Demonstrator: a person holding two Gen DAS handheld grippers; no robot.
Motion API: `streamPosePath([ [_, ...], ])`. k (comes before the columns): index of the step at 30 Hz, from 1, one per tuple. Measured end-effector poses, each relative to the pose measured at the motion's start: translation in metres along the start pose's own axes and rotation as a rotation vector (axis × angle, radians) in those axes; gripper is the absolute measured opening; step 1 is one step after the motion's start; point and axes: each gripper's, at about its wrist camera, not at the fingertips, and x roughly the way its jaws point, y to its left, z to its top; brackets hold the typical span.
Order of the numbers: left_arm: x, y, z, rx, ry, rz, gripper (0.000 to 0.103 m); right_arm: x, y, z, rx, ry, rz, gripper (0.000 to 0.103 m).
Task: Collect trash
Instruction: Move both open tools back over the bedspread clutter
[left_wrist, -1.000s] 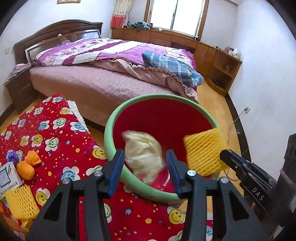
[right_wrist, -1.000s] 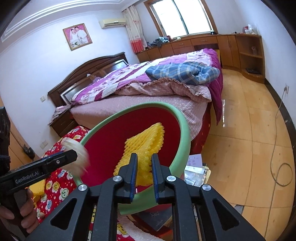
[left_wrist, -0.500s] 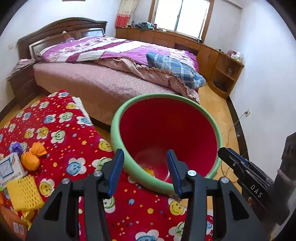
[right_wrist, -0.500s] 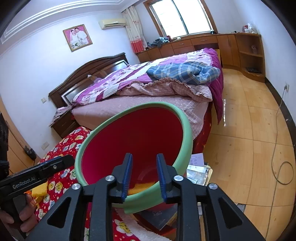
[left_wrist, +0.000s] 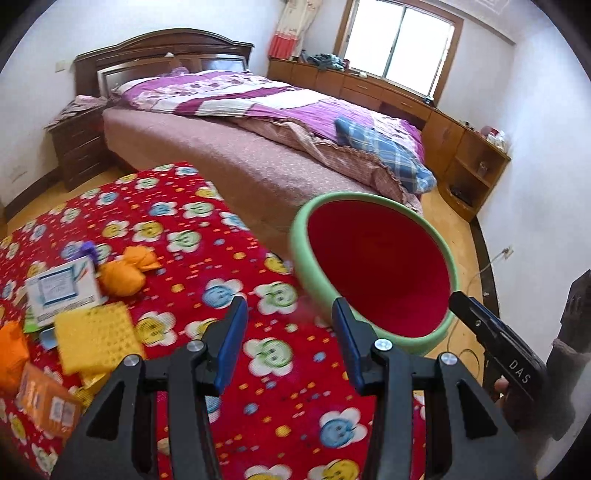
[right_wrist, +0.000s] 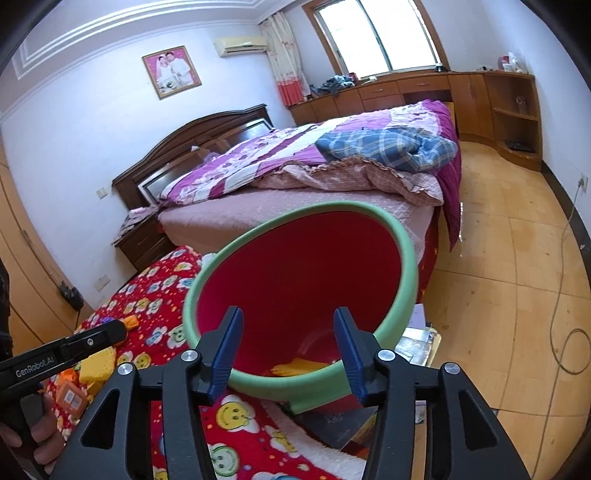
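Note:
A red bin with a green rim stands at the right edge of the red flower-print table cloth; it also shows in the right wrist view, with yellow foam net at its bottom. My left gripper is open and empty over the cloth, left of the bin. My right gripper is open and empty above the bin's near rim. On the cloth at left lie a yellow foam net, an orange wrapper, a white box and an orange box.
A large bed stands behind the table. A wooden nightstand is at its left. The wooden floor with a cable lies to the right. Books or papers lie under the bin's far side.
Both grippers let go of their trash, a white wad and a yellow foam net, which fell into the bin. The left gripper swung left toward the cloth. The right gripper opened wide.

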Motion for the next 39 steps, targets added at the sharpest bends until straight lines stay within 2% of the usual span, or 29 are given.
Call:
streamPosePath([
  [7, -0.021, 0.026, -0.006, -0.054, -0.018, 0.033, 0.048, -0.003, 0.017, -0.005, -0.023, 0.016, 0.024, 0.057],
  [21, -0.071, 0.094, -0.019, -0.176, -0.089, 0.144, 0.048, -0.003, 0.054, -0.016, -0.074, 0.051, 0.076, 0.059],
  [25, -0.082, 0.117, -0.024, -0.212, -0.105, 0.184, 0.048, -0.002, 0.063, -0.020, -0.089, 0.063, 0.084, 0.060],
  [28, -0.090, 0.138, -0.028, -0.231, -0.114, 0.241, 0.048, 0.000, 0.068, -0.023, -0.096, 0.074, 0.089, 0.061],
  [35, -0.095, 0.187, -0.035, -0.288, -0.097, 0.352, 0.055, 0.004, 0.080, -0.028, -0.112, 0.092, 0.090, 0.066],
  [39, -0.085, 0.210, -0.040, -0.311, -0.053, 0.390, 0.057, 0.006, 0.088, -0.032, -0.129, 0.103, 0.092, 0.067],
])
